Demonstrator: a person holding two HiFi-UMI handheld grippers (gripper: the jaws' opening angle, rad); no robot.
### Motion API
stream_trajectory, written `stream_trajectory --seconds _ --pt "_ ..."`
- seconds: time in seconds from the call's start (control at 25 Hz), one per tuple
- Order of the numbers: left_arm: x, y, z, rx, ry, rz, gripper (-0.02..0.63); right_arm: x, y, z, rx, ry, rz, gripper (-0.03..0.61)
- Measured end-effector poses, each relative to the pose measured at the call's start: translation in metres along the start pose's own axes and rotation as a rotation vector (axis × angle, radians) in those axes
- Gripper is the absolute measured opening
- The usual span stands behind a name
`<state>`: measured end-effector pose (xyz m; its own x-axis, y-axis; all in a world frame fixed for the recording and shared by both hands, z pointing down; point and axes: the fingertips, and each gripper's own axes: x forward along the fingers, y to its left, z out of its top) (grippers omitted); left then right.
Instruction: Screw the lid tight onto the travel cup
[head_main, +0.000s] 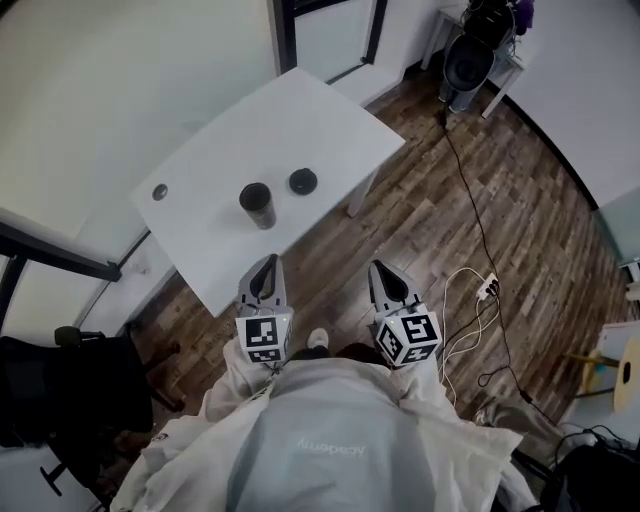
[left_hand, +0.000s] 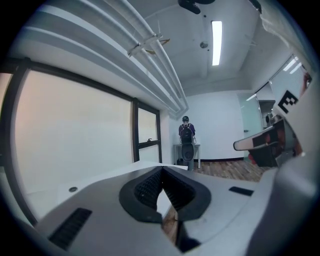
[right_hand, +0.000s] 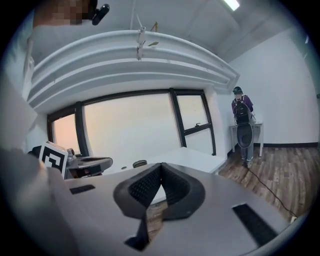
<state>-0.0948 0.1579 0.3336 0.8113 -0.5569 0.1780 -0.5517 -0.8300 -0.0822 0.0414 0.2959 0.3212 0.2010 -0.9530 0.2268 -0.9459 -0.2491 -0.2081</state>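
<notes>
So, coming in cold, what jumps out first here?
A dark travel cup stands on the white table, its lid lying apart, just right of it in the head view. Nearer the person, the left gripper and right gripper point toward the table, jaws shut and empty.

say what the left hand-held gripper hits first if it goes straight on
Probably the travel cup on the white table: in the head view it stands nearly in line beyond the left hand-held gripper. Height is unclear, so it might pass over it.

The cup (head_main: 258, 205) and lid (head_main: 303, 181) were hidden from the left gripper view, and the small round thing (head_main: 159, 191) on the table (head_main: 310, 120) was too small to be identified.
</notes>
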Motion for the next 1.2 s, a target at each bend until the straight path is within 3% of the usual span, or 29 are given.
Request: stream_trajectory --seconds 0.44,0.84,1.2 --pt "0.034 0.052 0.000 -0.038 0.039 0.168 0.008 0.096 -0.006 0.028 -0.029 0.024 0.153 0.021" --pt "0.100 0.108 -0.018 -0.118 0.112 0.432 0.008 0.246 -0.035 0.038 -0.047 0.106 0.389 0.021" --pt "0.143 0.135 -0.003 -0.133 0.139 0.658 0.008 0.354 -0.045 0.061 -0.079 0.163 0.614 0.021"
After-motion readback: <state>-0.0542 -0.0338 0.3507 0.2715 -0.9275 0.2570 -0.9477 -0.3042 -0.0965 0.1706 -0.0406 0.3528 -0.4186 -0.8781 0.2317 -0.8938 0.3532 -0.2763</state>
